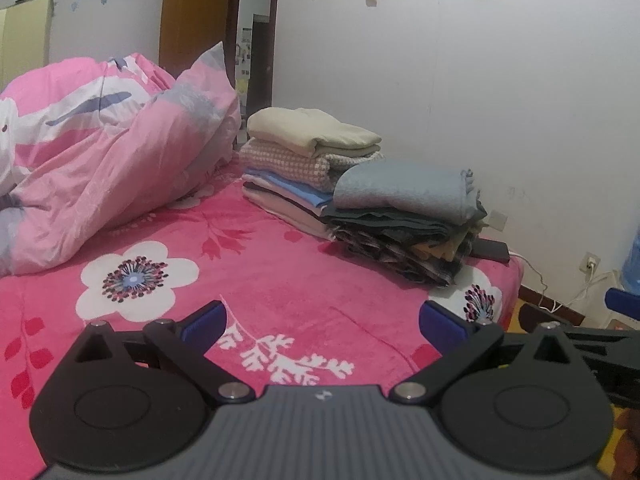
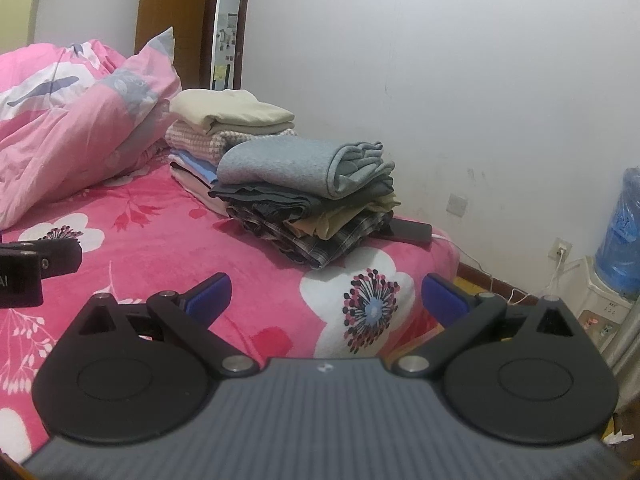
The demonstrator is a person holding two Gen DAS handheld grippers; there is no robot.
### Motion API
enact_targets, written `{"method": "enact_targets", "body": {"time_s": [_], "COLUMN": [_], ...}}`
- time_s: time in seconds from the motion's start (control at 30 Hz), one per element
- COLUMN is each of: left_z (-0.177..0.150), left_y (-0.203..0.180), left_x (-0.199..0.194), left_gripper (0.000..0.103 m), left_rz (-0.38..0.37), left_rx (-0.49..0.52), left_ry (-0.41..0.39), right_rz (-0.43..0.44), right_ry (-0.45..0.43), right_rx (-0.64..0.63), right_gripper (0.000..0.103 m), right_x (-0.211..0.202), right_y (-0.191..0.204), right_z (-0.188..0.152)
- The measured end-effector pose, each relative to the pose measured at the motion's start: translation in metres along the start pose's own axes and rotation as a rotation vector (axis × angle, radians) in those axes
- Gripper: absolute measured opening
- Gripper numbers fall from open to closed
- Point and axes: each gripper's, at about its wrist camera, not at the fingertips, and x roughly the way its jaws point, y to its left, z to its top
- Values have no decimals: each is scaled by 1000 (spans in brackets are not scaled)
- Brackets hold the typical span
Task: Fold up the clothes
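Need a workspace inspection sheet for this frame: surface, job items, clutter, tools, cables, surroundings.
Surface: pink floral fleece bed cover, bare in front of both tools.
Job's things: two stacks of folded clothes by the wall; folded grey-blue sweater tops the near one, folded cream garment the far one. No unfolded garment seen.
Clutter: crumpled pink patterned duvet; flat black device behind the near stack.
Grippers: left tool open, holding nothing; right tool open, holding nothing.
Cables: white cable trails off the bed's corner towards the wall.
Surroundings: white wall, brown wooden door, blue water bottle on dispenser.
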Motion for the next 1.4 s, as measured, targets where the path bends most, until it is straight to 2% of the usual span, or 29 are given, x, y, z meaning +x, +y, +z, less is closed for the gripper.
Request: {"method": "enact_targets", "body": {"time_s": [1.4], "left_z": [-9], "left_y": [-11], "left_x": [12], "left_gripper": [103], "left_rz": [18], "left_rx": [36], "left_ry": [34], "right_rz": [-16], "right_ry": [29], "right_rx": [6], "right_gripper": [102], "right_x": [7], "right_y": [-4], "right_z": [-4]}}
